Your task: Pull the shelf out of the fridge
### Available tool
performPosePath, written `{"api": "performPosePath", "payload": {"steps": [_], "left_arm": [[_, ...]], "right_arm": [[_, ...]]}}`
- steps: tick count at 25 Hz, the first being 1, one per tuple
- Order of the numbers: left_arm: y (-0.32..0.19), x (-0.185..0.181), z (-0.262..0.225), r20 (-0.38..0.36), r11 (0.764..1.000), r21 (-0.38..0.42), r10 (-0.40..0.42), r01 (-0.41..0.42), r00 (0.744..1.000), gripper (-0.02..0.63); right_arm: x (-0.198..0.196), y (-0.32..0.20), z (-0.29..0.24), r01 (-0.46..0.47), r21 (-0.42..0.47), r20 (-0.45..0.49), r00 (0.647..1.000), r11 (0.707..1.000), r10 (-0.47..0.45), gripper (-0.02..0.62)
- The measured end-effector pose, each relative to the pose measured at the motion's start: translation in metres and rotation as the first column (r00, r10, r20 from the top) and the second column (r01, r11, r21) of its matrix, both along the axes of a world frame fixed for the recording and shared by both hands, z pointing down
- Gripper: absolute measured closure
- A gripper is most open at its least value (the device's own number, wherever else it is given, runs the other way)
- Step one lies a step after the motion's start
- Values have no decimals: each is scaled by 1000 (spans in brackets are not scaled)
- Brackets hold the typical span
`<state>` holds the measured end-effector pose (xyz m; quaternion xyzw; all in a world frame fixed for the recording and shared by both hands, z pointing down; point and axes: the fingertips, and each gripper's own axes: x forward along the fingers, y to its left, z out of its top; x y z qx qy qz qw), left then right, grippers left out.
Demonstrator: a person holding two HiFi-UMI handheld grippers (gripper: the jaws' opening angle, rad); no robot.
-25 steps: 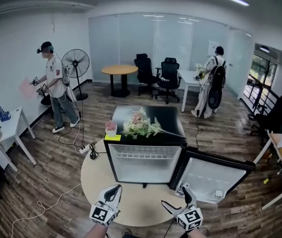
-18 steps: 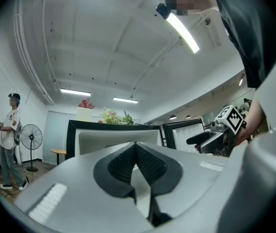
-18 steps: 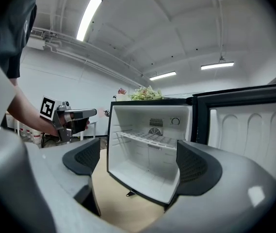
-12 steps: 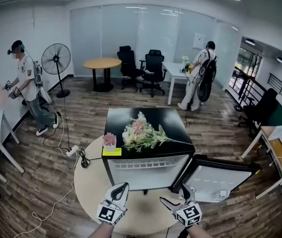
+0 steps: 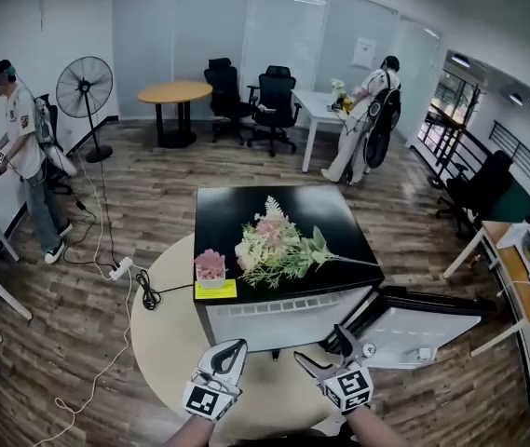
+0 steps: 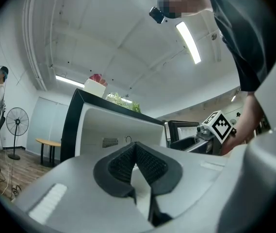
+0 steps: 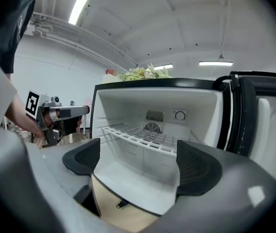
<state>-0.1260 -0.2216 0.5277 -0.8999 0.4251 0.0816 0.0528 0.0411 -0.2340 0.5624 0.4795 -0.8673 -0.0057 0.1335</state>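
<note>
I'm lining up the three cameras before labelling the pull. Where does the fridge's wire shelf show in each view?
Head view: the wire shelf is a pale slatted strip just under the front edge of the fridge top.
Left gripper view: not made out; only the fridge's inner back wall shows.
Right gripper view: centre, spanning the open cavity.
Shared landmark: the bouquet on the fridge top, seen in all three views.

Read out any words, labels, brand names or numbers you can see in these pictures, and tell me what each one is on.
No text here can be read.
Yellow label at the fridge front edge: no print legible.
Sheet on the glass wall: too small.
Dial inside the fridge: markings too blurred.
Marker cubes: square patterns only, no letters.
</note>
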Motion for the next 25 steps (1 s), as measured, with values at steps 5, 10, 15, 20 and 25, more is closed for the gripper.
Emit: {"api": "performPosePath", "payload": {"steps": [5,10,15,20,25], "left_arm": [[-10,1,4,5,1000,-17,-9,9,1000,606],[-20,5,9,25,999,-26,-31,32,999,606],[-26,7,-4,41,998,-7,-55,55,998,606],[-28,7,-6,63,997,-12,-73,74,995,606],[-26,2,-8,83,995,-24,-92,95,992,606]], "right_arm": [[-13,-16,3,41,-8,-7,999,999,-42,104],[-13,-34,10,76,-35,40,996,997,-74,104],[-14,-50,11,77,-94,165,984,993,-61,106],[-14,-66,23,83,-223,415,909,971,17,107],[-17,-82,32,143,-347,643,755,927,124,131]]}}
